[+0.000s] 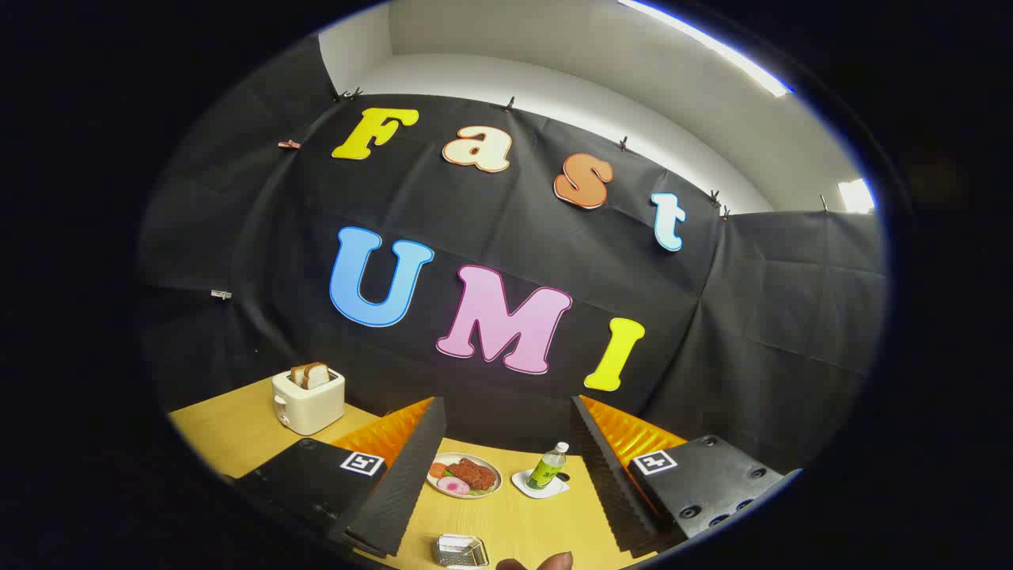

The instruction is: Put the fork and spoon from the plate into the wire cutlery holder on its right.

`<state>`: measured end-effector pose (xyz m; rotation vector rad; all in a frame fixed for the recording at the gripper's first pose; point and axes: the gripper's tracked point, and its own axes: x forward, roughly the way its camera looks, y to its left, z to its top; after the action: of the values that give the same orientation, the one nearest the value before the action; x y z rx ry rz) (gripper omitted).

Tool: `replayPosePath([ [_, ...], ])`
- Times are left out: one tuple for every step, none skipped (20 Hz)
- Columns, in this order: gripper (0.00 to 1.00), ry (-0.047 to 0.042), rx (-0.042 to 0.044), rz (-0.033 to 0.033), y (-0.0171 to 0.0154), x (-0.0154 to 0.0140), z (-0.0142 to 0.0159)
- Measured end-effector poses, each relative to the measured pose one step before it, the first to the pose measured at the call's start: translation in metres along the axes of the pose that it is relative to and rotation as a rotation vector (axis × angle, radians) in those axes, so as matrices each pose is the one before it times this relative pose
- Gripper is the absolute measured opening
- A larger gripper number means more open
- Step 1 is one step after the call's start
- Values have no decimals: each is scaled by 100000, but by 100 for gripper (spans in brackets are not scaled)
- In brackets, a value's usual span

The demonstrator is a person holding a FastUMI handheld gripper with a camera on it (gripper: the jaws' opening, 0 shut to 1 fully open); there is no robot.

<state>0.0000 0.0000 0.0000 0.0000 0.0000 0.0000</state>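
Judging from this moment, the task looks not yet started: the tongs (pixel 506 475) stand wide apart and hold nothing, high above the surface (pixel 237 431).

From left to right I count one toaster (pixel 309 400) with two bread slices (pixel 310 374) in it, at about ten o'clock from the tongs. Then comes one plate (pixel 443 461) with food, between the fingers and just ahead at twelve o'clock. I cannot make out a fork or a spoon on it, because it is too small to tell. At one o'clock stands one green bottle (pixel 548 469) on one white coaster (pixel 526 484).

Near the fingers, at six o'clock, sits one small metal basket (pixel 461 551), possibly the wire cutlery holder, but I cannot be sure. Just right of it, fingertips (pixel 554 562) of a person show.

So both pieces remain to be moved.
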Motion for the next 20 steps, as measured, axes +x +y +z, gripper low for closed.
replayPosePath([
  [97, 60, 15, 128, 98, -35, -92],
  [97, 27, 23, 135, 62, 3, -26],
  [97, -99, -96, 94, 49, -8, -14],
  [97, -81, -153, 23, 8, 20, 61],
  [97, -212, -157, -51, -31, -27, 62],
  [97, -16, -144, -93, -23, -21, -82],
  [97, -129, 22, -29, -37, -46, -32],
  [97, 237, 55, -96, -9, 39, -105],
  [97, 69, 239, -201, -88, -30, -41],
  [97, 53, 211, -184, -34, -47, -29],
  [97, 143, 161, -80, 0, -75, -97],
  [97, 16, 106, -158, -78, -66, 4],
  [97, -232, 100, -79, -20, -50, 27],
  [97, -168, -17, -41, -16, -31, 125],
  [97, -236, -112, -104, -12, -49, 1],
  [97, -173, -82, -60, -47, -106, 41],
  [97, -80, 93, -57, -38, -66, -51],
  [97, 186, 300, 7, 10, -68, -41],
  [97, 151, 547, 153, 82, -98, -29],
  [97, 410, 914, 649, 196, -74, -49],
])
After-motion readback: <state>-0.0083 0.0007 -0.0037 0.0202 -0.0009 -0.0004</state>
